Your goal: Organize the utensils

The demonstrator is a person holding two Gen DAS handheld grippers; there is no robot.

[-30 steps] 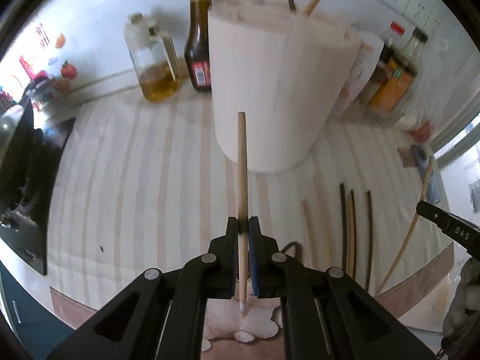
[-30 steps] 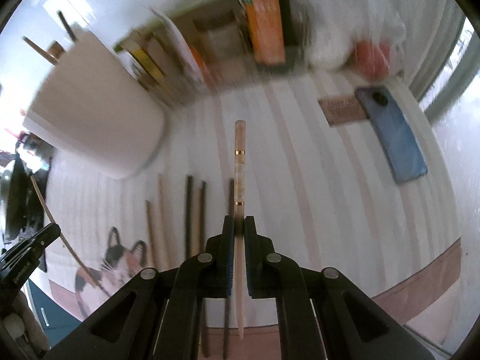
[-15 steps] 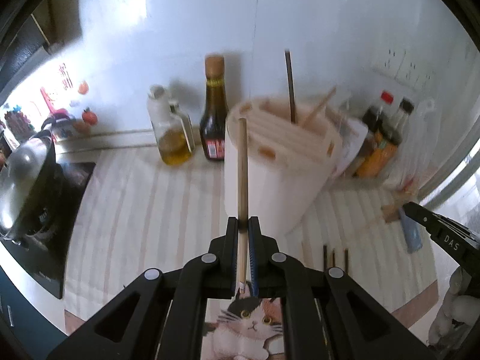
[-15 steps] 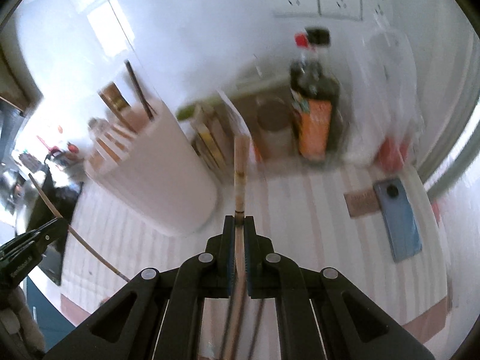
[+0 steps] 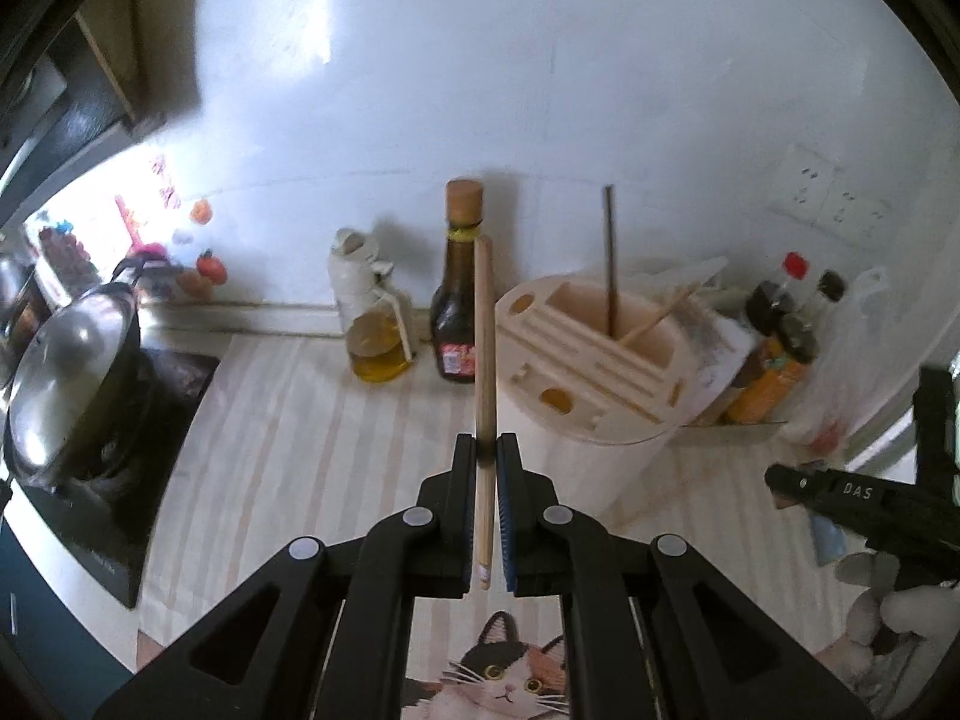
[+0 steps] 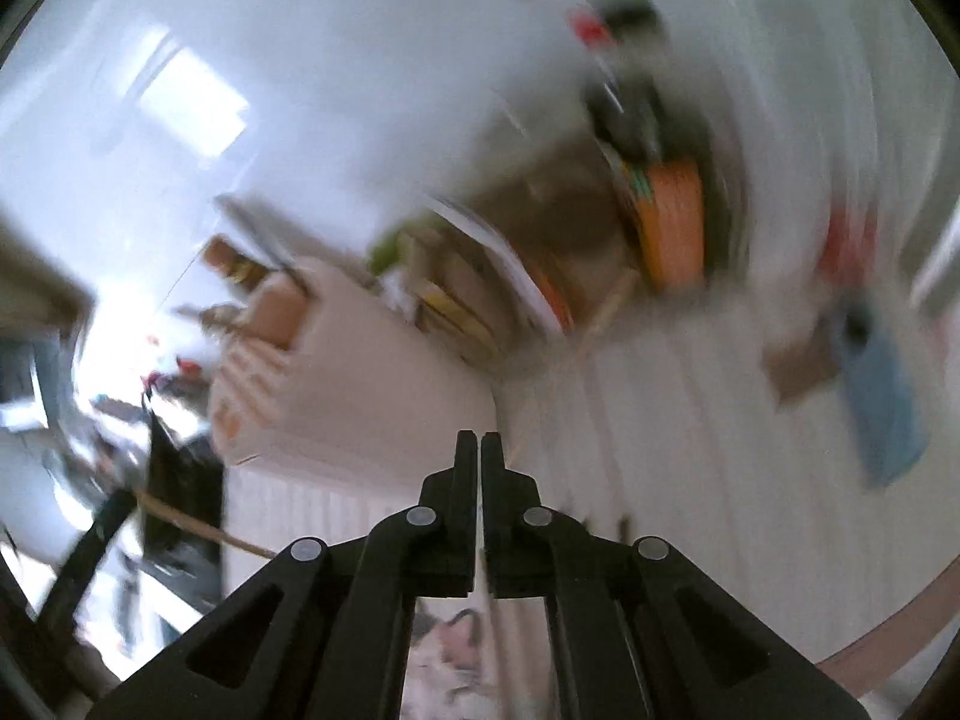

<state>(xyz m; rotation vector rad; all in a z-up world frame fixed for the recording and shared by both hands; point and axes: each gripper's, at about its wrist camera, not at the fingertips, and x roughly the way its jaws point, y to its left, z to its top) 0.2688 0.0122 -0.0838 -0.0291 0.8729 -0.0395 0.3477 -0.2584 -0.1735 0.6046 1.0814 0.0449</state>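
Note:
My left gripper (image 5: 485, 450) is shut on a light wooden chopstick (image 5: 483, 354) that points up and away, above the counter in front of the utensil holder. The round beige utensil holder (image 5: 591, 372) has slots on top; a dark chopstick (image 5: 611, 261) and a light one (image 5: 657, 318) stand in it. My right gripper (image 6: 478, 450) has its jaws almost together with nothing visible between them. A blurred light chopstick (image 6: 606, 315) shows beyond it, apart from the jaws. The right wrist view is heavily blurred; the holder (image 6: 354, 384) appears at left.
An oil jug (image 5: 375, 324) and a dark sauce bottle (image 5: 459, 300) stand left of the holder. Bottles and a box (image 5: 774, 354) stand to its right. A pot (image 5: 72, 360) sits on the stove at left. A blue phone (image 6: 882, 396) lies on the striped mat.
Both grippers have risen from the counter and tilted up toward the wall. The chopstick that sat in the right gripper's jaws is no longer between them. The left gripper keeps its chopstick.

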